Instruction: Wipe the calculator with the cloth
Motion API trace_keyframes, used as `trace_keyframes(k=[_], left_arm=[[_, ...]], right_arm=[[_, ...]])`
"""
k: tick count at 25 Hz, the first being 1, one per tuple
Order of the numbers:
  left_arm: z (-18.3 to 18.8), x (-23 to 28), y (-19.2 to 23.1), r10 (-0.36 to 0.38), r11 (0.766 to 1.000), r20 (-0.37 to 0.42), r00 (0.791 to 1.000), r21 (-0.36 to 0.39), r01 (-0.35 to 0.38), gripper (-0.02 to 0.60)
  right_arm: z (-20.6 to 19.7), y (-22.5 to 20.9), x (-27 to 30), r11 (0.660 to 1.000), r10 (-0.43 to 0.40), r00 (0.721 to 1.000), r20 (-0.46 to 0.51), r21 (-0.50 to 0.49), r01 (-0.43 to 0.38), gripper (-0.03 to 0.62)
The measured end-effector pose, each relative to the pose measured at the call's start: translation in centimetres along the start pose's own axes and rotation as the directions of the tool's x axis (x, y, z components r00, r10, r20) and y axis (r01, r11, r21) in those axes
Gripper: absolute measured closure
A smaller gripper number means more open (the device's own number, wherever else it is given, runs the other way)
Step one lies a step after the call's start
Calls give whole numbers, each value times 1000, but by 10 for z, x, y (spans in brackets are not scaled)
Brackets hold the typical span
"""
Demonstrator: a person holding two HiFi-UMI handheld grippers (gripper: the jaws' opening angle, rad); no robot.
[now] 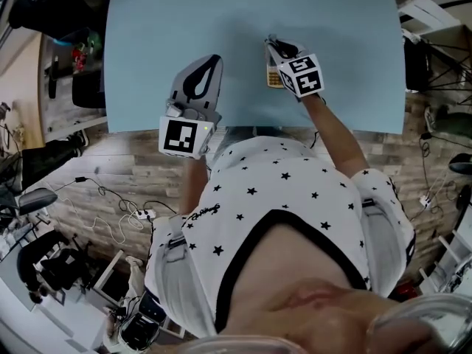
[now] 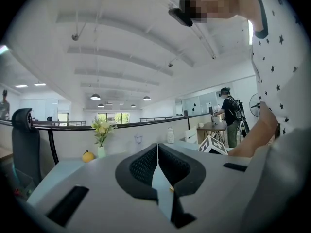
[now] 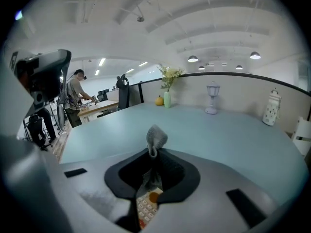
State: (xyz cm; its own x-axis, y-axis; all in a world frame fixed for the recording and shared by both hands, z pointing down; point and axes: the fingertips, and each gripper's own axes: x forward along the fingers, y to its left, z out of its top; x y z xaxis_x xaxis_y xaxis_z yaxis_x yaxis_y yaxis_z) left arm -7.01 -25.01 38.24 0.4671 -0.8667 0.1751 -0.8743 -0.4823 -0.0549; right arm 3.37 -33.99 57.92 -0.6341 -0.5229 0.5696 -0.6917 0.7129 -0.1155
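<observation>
Where the person leans over the pale blue tabletop (image 1: 162, 35), we see both tools held over its near half, the left gripper (image 2: 157, 152) to the left and the right gripper (image 3: 154, 152) a little farther in. The left gripper's jaws are pressed together along their whole length with nothing between them. The right gripper's jaws are clenched on the grey cloth (image 3: 156, 137), a small tuft of which sticks up past the tips while the rest hangs down between the black pads. The calculator (image 1: 273, 77) lies on the tabletop directly beneath the right gripper, mostly covered by it in the head view. In the right gripper view we make out its pale keys and an orange one through the gap under the jaws. We cannot tell whether the cloth touches it. At the tabletop's far edge stand a vase of flowers (image 3: 167, 93) and a small white lamp (image 3: 211, 100).
</observation>
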Motion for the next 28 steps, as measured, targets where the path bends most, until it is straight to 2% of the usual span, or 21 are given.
trace_keyframes(k=[12,28], left_arm=[[-5,-3,28,-5,1000,-9,1000,-14,5,551],[-3,21,14,-116,993,-11,993,6,116,551]], right_arm=[[-23,-4,30,998,-59,994,-89,-14,58,553],[-39,-43,-1,985,-165,981,-100,23,168,553]])
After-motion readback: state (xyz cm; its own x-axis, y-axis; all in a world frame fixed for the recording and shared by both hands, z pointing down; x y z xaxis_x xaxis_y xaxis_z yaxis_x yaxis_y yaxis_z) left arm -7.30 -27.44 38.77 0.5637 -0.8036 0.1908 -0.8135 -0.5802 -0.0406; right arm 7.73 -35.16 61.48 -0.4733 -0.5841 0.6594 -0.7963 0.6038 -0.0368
